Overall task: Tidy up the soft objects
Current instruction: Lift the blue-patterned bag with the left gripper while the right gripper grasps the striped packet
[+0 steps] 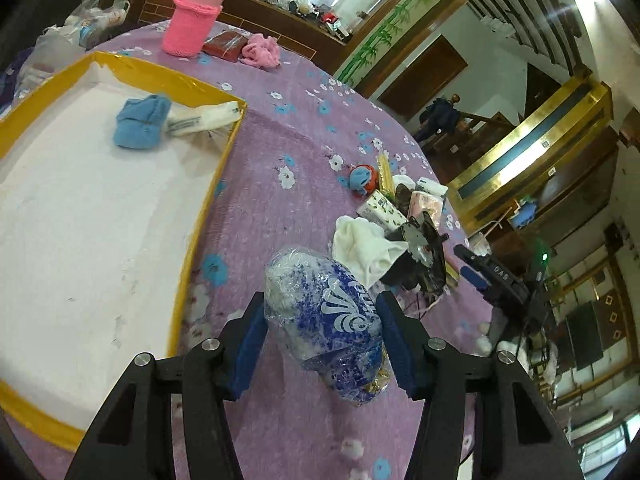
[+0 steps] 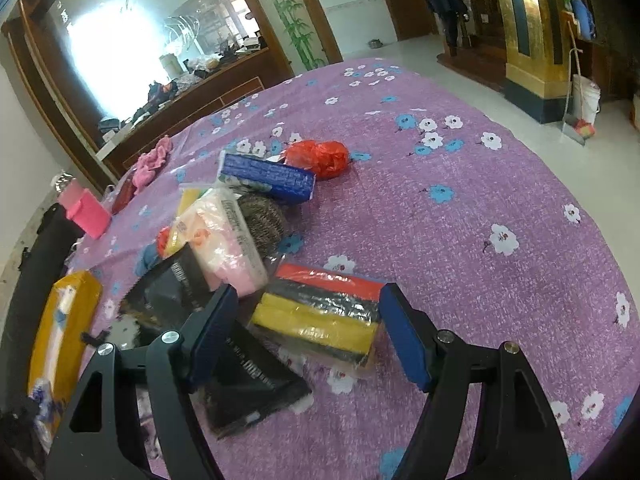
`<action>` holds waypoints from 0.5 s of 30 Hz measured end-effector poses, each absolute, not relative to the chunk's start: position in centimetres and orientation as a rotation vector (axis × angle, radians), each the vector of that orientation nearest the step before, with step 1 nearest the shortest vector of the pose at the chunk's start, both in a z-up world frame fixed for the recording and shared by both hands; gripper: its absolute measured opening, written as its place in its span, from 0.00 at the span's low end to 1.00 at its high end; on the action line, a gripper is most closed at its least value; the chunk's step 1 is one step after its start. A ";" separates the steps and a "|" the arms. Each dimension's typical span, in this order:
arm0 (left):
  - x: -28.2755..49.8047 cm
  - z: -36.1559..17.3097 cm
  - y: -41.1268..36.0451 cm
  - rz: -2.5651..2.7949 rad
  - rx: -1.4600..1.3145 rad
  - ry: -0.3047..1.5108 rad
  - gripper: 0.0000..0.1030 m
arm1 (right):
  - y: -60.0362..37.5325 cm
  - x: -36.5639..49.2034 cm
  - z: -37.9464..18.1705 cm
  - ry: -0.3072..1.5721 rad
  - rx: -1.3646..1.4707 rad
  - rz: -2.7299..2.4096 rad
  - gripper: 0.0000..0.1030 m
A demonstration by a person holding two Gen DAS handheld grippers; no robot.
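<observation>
My left gripper [image 1: 320,344] is shut on a blue-and-white plastic bag [image 1: 328,320] stuffed with something soft, and holds it just above the purple flowered tablecloth [image 1: 280,148]. To its left lies a white tray with a yellow rim [image 1: 200,208]. A blue cloth [image 1: 140,126] and a white packet [image 1: 200,118] lie in the tray. My right gripper [image 2: 308,332] stands open over a wrapped pack of red, black and yellow sponges [image 2: 320,312]. Its pads stand on either side of the pack without pressing it.
A pile sits beside the sponges: a black pouch [image 2: 248,392], a pink tissue pack [image 2: 228,240], a metal scrubber [image 2: 264,216], a blue pack [image 2: 266,176] and a red bag [image 2: 320,156]. A white cloth [image 1: 364,248] lies at the pile's near edge. A pink knitted holder [image 1: 188,28] and a pink cloth [image 1: 262,51] lie far back.
</observation>
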State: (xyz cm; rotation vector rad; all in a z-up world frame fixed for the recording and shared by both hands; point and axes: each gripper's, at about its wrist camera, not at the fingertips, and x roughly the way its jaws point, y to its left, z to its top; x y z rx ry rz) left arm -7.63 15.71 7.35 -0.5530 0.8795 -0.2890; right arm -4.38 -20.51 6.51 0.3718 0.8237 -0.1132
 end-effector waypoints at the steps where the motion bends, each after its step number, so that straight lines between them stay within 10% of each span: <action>1: -8.2 7.6 16.0 -0.286 -0.540 0.872 0.52 | -20.5 -4.7 6.8 0.826 0.372 -0.106 0.71; 15: -9.3 7.2 16.8 -0.286 -0.535 0.875 0.52 | -20.2 -2.1 6.6 0.981 0.121 -0.169 0.70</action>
